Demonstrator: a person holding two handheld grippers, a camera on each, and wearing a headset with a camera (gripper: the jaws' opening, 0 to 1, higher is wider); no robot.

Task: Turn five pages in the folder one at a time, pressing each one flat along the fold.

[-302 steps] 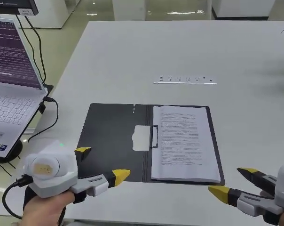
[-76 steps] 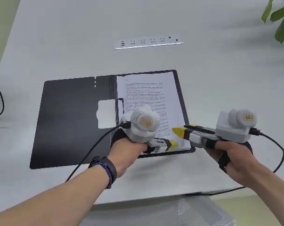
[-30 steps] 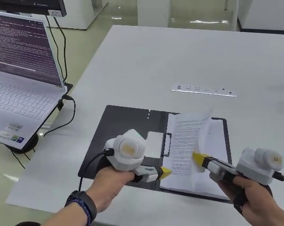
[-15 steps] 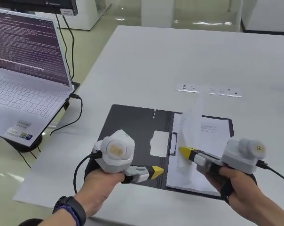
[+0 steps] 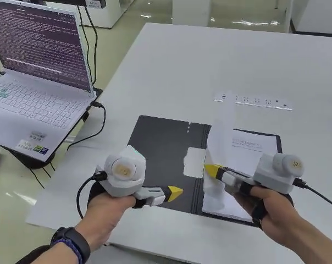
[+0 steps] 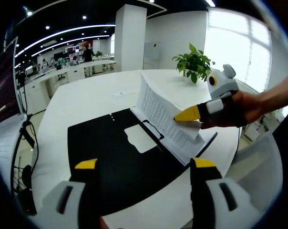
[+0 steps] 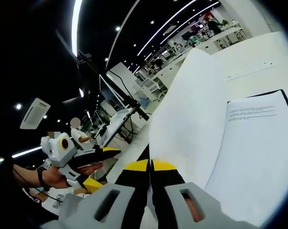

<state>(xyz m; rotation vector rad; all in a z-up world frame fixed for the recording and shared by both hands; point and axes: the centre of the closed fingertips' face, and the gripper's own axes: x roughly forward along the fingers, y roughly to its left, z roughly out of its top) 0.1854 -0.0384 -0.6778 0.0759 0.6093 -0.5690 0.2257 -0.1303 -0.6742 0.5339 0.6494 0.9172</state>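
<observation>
Black folder (image 5: pixel 160 148) lies open near the front edge of the white table (image 5: pixel 171 66), left cover flat, printed paper stack (image 5: pixel 254 151) on its right half. One page (image 5: pixel 221 129) stands lifted off the stack, roughly upright over the fold, with the next printed sheet exposed beneath it. Right gripper (image 7: pixel 151 166): jaws closed together on the lower free edge of that page, as its own view shows the white sheet rising straight out from between the yellow tips. Left gripper (image 6: pixel 144 163): jaws spread wide, holding nothing, hovering above the near edge of the left cover and pointed toward the fold; no contact with the page. Laptop (image 5: pixel 39 66) sits off the table to the left, a power strip (image 5: pixel 254 102) behind the folder. Judgement: a page turn is mid-swing, page at about the halfway point; which of the five it is cannot be told. Next move calls for carrying the page over to the left cover, letting go, then running a gripper along the fold to press it flat without creasing or dragging the sheet below.
</observation>
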